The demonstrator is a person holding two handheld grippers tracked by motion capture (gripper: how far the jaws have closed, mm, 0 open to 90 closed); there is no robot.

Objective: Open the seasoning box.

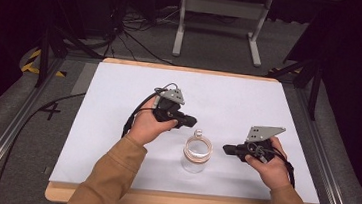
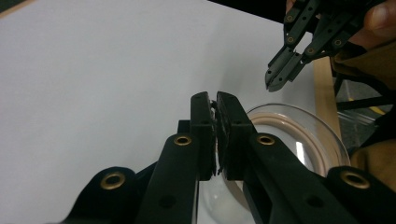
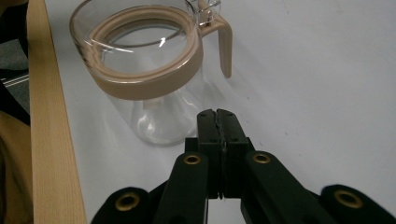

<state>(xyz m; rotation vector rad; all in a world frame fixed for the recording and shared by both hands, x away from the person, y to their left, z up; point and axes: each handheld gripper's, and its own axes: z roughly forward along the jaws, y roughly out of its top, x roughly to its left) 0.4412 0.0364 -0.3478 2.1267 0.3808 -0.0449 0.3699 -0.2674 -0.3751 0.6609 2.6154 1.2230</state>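
1. The glass jar (image 1: 197, 156) stands upright on the white table (image 1: 116, 126), close to the near wooden edge (image 1: 169, 201), between the two grippers.
2. Its long axis goes straight up; its open mouth with the beige rim band (image 3: 140, 86) looks upward. In the right gripper view a beige handle (image 3: 226, 46) hangs down the side of the jar that faces away from the wooden edge.
3. The left gripper (image 1: 190, 120) is beyond the jar and to its left in the high view, pointing right, near the jar and apart from it. Its jaws are pressed together and hold nothing; in the left gripper view their tips are in front of the jar's rim.
4. The right gripper (image 1: 226, 148) is just to the right of the jar, pointing left at it, and does not touch it. Its jaws are also fully together, holding nothing.
5. The far half of the table and its left part give free room to move. On the near side the room is small, because the jar is not far from the wooden edge and the person's sleeves (image 1: 106, 175) come in there.
6. Beyond the far edge there are the floor, cables and a white stand (image 1: 222, 15).
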